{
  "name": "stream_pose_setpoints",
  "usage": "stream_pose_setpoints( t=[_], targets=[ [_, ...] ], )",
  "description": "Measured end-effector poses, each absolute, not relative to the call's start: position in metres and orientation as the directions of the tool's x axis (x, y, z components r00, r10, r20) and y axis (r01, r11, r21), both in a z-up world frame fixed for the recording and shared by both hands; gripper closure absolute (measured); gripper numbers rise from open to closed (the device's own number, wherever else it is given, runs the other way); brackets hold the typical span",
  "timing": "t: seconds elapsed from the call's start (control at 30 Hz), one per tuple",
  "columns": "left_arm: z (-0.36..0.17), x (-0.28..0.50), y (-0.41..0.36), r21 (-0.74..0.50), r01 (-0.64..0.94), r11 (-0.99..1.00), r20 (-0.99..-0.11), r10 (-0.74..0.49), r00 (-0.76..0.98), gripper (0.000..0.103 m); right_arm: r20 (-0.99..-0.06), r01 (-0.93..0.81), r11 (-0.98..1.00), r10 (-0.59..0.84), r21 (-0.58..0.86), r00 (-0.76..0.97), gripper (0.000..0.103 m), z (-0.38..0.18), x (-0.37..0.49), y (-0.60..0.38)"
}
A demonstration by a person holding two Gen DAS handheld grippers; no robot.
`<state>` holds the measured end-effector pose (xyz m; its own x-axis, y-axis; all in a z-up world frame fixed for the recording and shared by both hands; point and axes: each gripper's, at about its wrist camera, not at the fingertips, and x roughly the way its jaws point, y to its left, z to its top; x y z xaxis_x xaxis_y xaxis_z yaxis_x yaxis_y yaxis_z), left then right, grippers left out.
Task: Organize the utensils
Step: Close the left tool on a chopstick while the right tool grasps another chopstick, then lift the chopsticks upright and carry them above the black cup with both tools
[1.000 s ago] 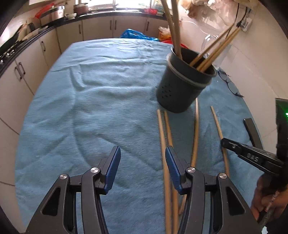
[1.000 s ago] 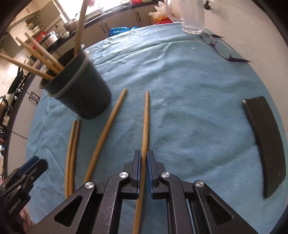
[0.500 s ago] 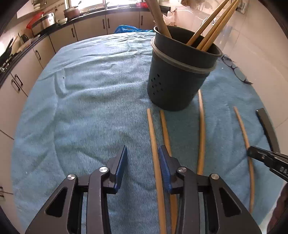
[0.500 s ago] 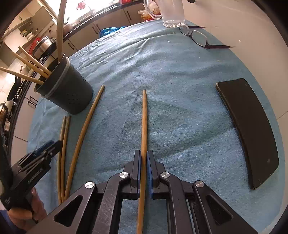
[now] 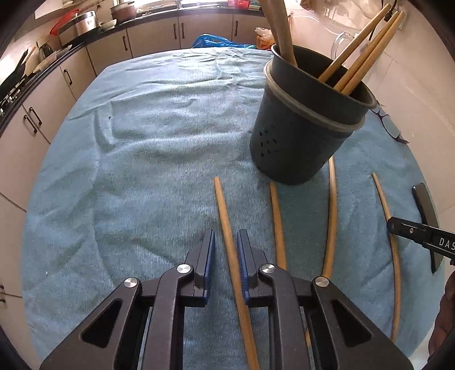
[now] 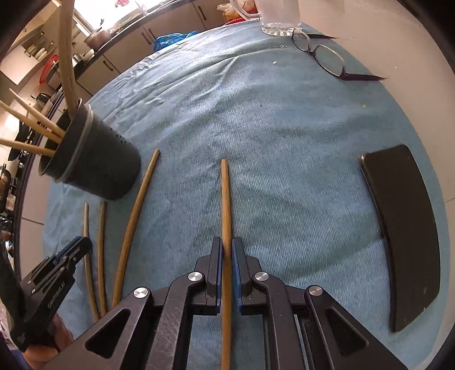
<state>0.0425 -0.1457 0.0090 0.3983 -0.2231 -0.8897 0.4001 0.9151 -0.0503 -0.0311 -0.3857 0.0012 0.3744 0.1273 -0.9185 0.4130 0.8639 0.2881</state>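
A dark utensil holder [image 5: 307,125] stands on the blue cloth with several wooden sticks in it; it also shows in the right wrist view [image 6: 93,162]. My left gripper [image 5: 224,244] is open, with its jaws either side of the leftmost loose stick [image 5: 224,216], which touches the right pad. Two more loose sticks [image 5: 277,222] lie to the right of it. My right gripper [image 6: 226,253] is shut on the rightmost stick [image 6: 225,199], which still looks close to the cloth.
A black phone [image 6: 403,227] lies to the right of my right gripper. Glasses [image 6: 324,57] and a clear jug [image 6: 278,17] sit at the far right of the table. Kitchen cabinets [image 5: 57,85] run along the left and far side.
My left gripper has moved right over the leftmost stick and its jaws have narrowed around it. My right gripper stays shut on its stick and has shifted a little.
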Motion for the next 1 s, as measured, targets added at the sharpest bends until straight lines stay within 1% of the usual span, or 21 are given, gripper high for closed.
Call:
stream_pose_setpoints(
  t=[0.03, 0.1, 0.17, 0.37, 0.43, 0.63, 0.8, 1.0],
  targets=[
    [0.009, 0.043, -0.147, -0.046, 0.404, 0.914, -0.888, -0.223, 0.402, 0.088, -0.919, 0.413, 0.865, 0.127, 0.286, 0.372, 0.095, 0.001, -0.029, -0.386],
    [0.008, 0.044, -0.152, -0.035, 0.407, 0.913, -0.887, -0.216, 0.407, 0.096, -0.918, 0.411, 0.863, 0.135, 0.293, 0.373, 0.095, 0.001, -0.026, -0.387],
    [0.009, 0.044, -0.148, -0.069, 0.408, 0.910, -0.885, -0.245, 0.396, 0.097, -0.915, 0.402, 0.864, 0.147, 0.303, 0.376, 0.096, 0.002, -0.027, -0.387],
    [0.030, 0.025, -0.139, -0.082, 0.406, 0.910, -0.841, -0.282, 0.462, 0.097, -0.886, 0.365, 0.865, 0.169, 0.343, 0.431, 0.096, 0.014, -0.040, -0.387],
    [0.047, 0.016, -0.134, -0.109, 0.395, 0.912, -0.813, -0.311, 0.493, 0.097, -0.868, 0.340, 0.875, 0.158, 0.343, 0.470, 0.096, 0.026, -0.049, -0.384],
    [0.097, -0.011, -0.120, -0.132, 0.374, 0.918, -0.729, -0.345, 0.592, 0.097, -0.792, 0.256, 0.907, 0.122, 0.333, 0.598, 0.096, 0.072, -0.079, -0.370],
    [0.125, -0.022, -0.118, -0.136, 0.364, 0.921, -0.685, -0.353, 0.637, 0.097, -0.739, 0.185, 0.933, 0.113, 0.309, 0.664, 0.096, 0.102, -0.102, -0.355],
    [0.147, -0.038, -0.119, -0.141, 0.364, 0.921, -0.658, -0.362, 0.660, 0.097, -0.683, 0.124, 0.946, 0.121, 0.299, 0.721, 0.096, 0.131, -0.117, -0.349]
  ],
)
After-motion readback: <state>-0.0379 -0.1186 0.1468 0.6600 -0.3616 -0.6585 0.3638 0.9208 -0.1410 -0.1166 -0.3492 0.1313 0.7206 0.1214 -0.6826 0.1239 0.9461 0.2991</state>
